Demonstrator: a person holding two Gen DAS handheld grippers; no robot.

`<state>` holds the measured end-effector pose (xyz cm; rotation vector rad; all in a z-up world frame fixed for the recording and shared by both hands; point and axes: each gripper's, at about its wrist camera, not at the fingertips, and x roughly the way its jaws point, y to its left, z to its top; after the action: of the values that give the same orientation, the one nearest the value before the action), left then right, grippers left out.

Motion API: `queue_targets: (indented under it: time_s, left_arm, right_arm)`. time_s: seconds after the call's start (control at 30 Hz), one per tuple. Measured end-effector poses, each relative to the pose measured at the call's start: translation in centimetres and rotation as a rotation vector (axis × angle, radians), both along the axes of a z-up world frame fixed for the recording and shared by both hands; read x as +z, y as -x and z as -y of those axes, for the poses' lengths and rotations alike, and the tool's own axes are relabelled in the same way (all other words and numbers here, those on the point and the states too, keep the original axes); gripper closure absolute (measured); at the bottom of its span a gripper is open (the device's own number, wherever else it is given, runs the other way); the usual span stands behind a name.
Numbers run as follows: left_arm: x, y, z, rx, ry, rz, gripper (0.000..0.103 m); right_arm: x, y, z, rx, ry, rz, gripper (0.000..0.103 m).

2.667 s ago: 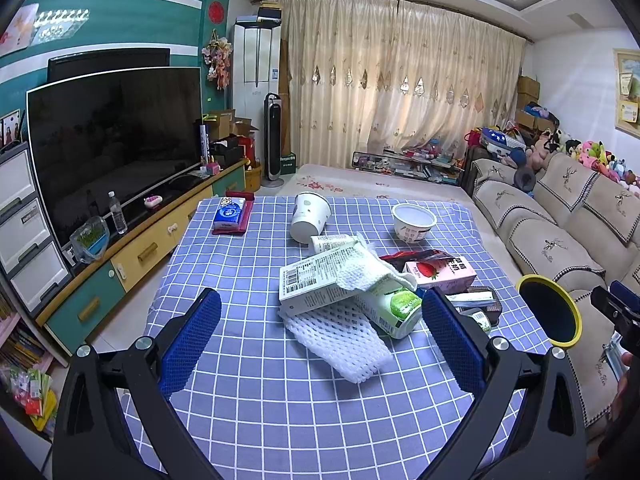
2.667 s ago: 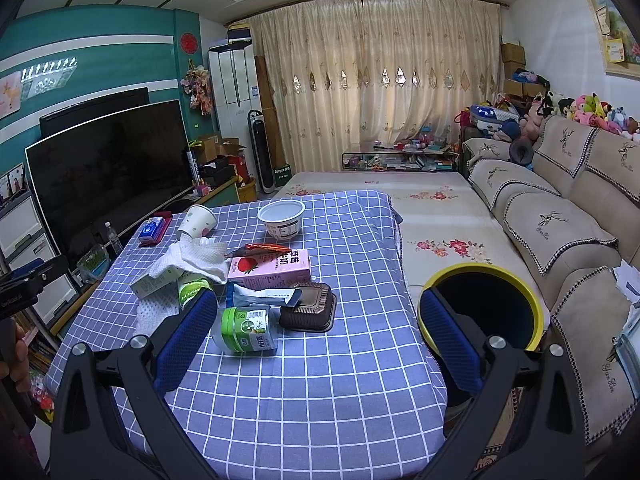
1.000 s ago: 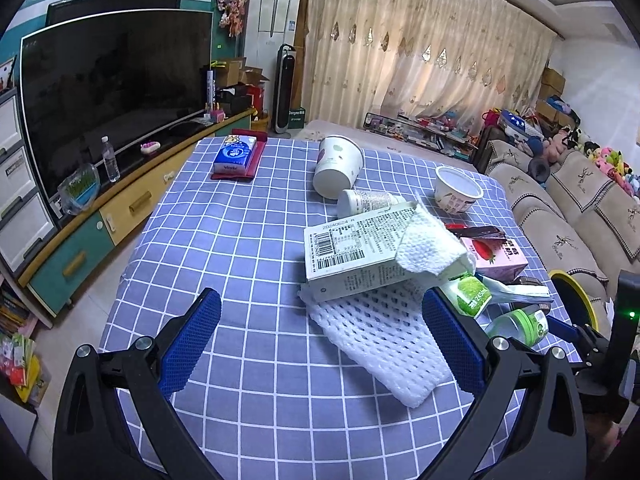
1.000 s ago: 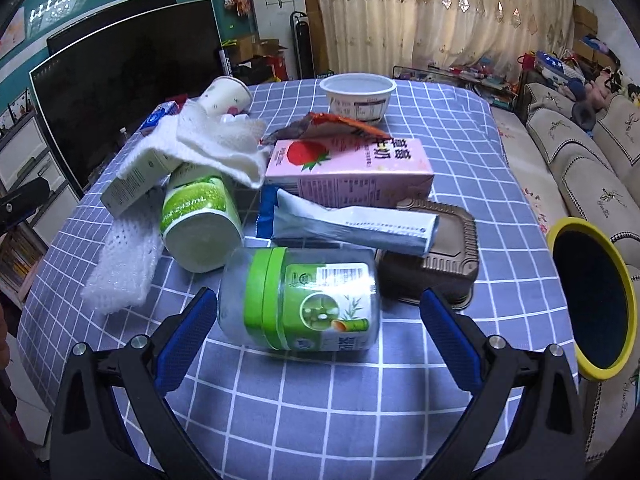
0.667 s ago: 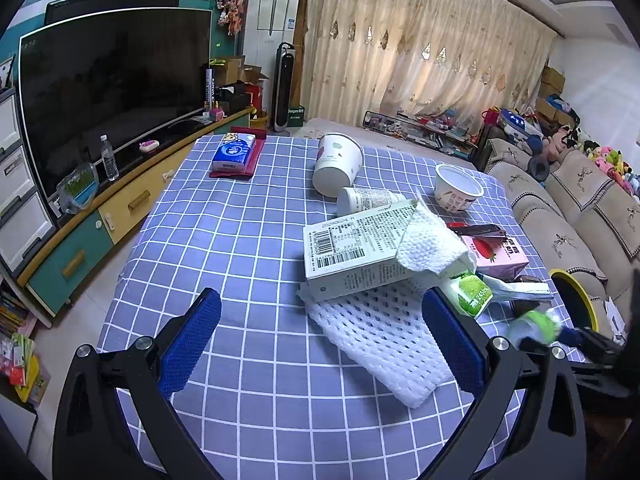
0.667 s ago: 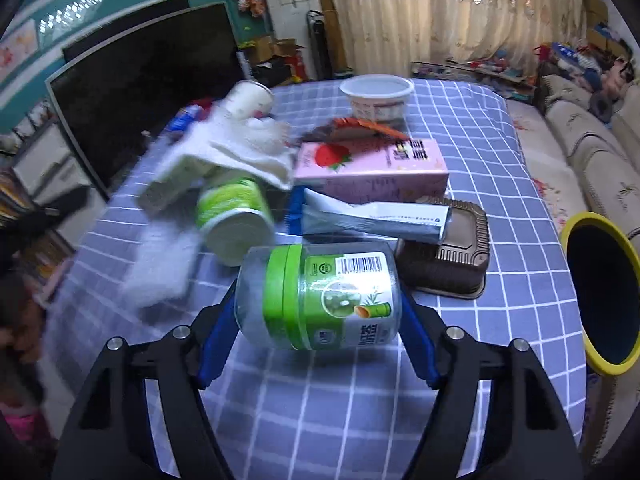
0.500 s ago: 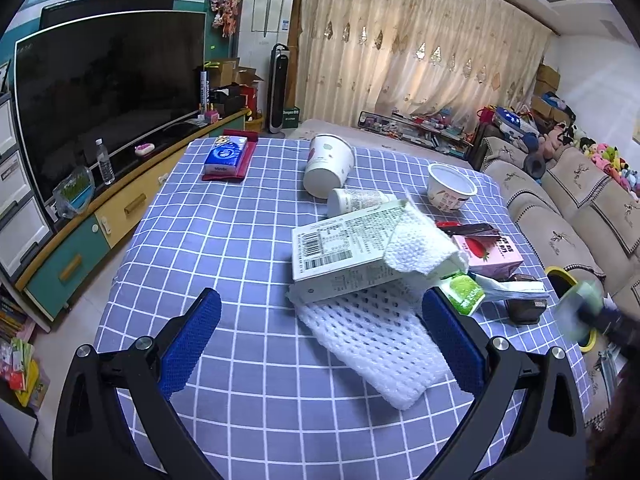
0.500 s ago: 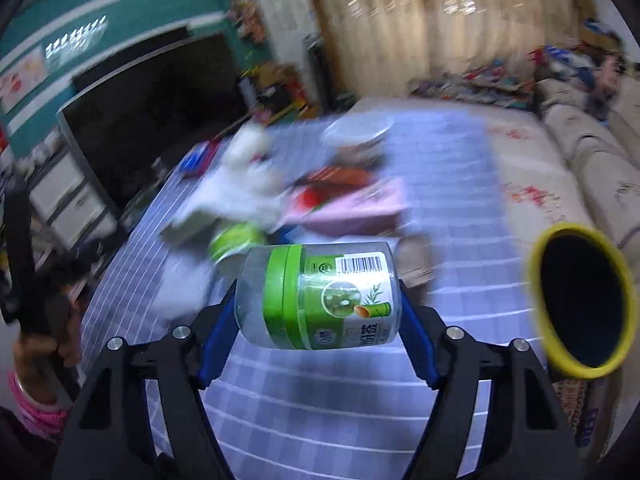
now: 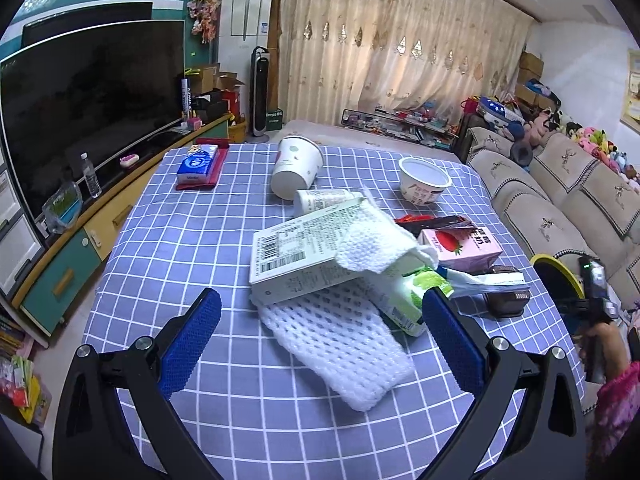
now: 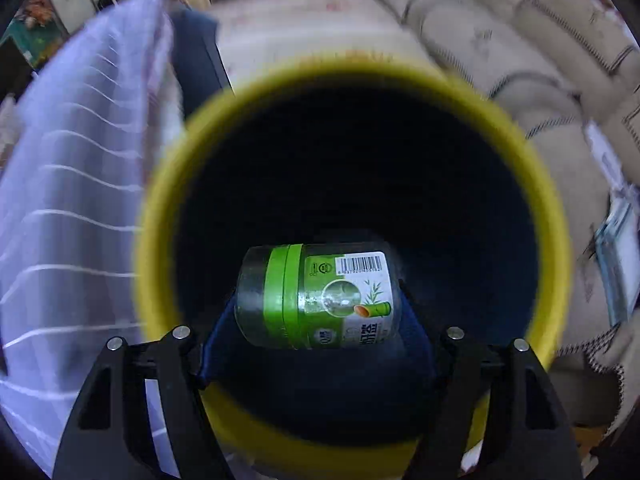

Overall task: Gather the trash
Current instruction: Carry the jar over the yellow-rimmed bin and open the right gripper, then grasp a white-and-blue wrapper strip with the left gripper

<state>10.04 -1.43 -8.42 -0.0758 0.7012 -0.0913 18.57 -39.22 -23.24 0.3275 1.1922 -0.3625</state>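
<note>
The right gripper (image 10: 316,312) has its jaws closed on the ends of a clear jar with a green band (image 10: 316,294), held sideways in the lower middle of the right wrist view, directly over the dark mouth of the yellow-rimmed bin (image 10: 554,216). The step in hand looks like the drop, and the jar already sits well inside the rim's outline, so the sound way is to part the jaws only once the gripper has steadied, since this view is blurred. Letting go with the jar level and clear of the near rim at the bottom of the frame should keep it from clipping the edge and bouncing out. The left gripper (image 9: 316,328) hangs with jaws wide and nothing between them, low in its frame above the checked desk (image 9: 200,240), facing the white mesh wrap (image 9: 340,344) and barcoded carton (image 9: 296,256), likely candidates for the next pick.
</note>
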Motion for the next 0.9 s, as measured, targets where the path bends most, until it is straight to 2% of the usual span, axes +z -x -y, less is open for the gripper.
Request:
queue_targets:
  time_s: [0.1,0.37,0.53,0.7,0.9]
  left_arm:
    - [-0.1,0.0,0.9,-0.022,-0.003,-0.006,0.004]
    - [-1.0,0.1,4.5,-0.133,-0.021,-0.033,0.004]
    - [-1.0,0.1,6.7,-0.234,-0.043,-0.024,0.004]
    - [-1.3,-0.8,10.4,-0.408,-0.074,-0.015,0.004]
    - [-2.5,-3.0,16.2,-0.678,-0.172,-0.012,0.004]
  right_arm:
    - [-1.3,-0.8,0.6,0.003,-0.086,-0.043,0.035]
    - [-2.4,-1.8,2.3,-0.03,-0.098,-0.086,0.035]
    - [-1.3,-0.7,1.5,-0.026,-0.087,-0.032,0.036]
    - [-0.3,0.5,1.4,-0.019,-0.059,0.017,0.036]
    - [1.5,2.5,1.9,-0.003,-0.057,0.08,0.035]
